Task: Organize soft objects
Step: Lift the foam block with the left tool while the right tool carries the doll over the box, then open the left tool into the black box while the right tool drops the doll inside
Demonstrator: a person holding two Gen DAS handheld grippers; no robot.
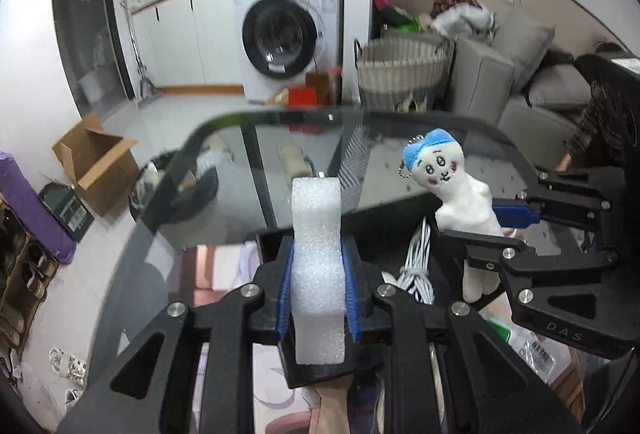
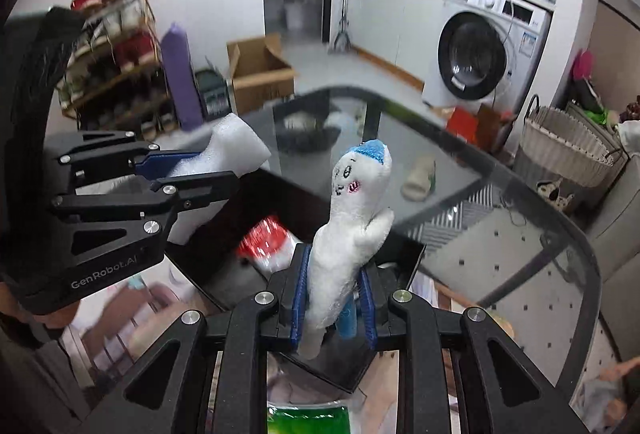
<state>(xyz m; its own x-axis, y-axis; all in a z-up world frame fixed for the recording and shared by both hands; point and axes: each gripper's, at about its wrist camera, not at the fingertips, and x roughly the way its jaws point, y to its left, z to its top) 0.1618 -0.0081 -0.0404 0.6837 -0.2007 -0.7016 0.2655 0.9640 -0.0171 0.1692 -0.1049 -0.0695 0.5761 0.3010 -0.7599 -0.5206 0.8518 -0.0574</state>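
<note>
left wrist view has the left tongs (image 1: 318, 294) pinching a white foam block (image 1: 318, 254) upright between the blue pads, and over to their right the right tongs (image 1: 486, 224) are clamped on a white plush doll (image 1: 460, 201) with a blue cap. right wrist view confirms it: doll (image 2: 344, 234) squeezed at the waist between the right tongs (image 2: 334, 298), head poking forward, while the left tongs (image 2: 192, 173) sit off to their left with the foam (image 2: 232, 149) in their grip. both soft things are held above a black box (image 2: 224, 226) on the glass counter (image 2: 460, 161), just under and ahead of the tongs. by my read we're midway: both items picked, neither set down yet. a cable bundle (image 1: 416, 266) and a red-and-white packet (image 2: 266, 246) already lie in the box.
</note>
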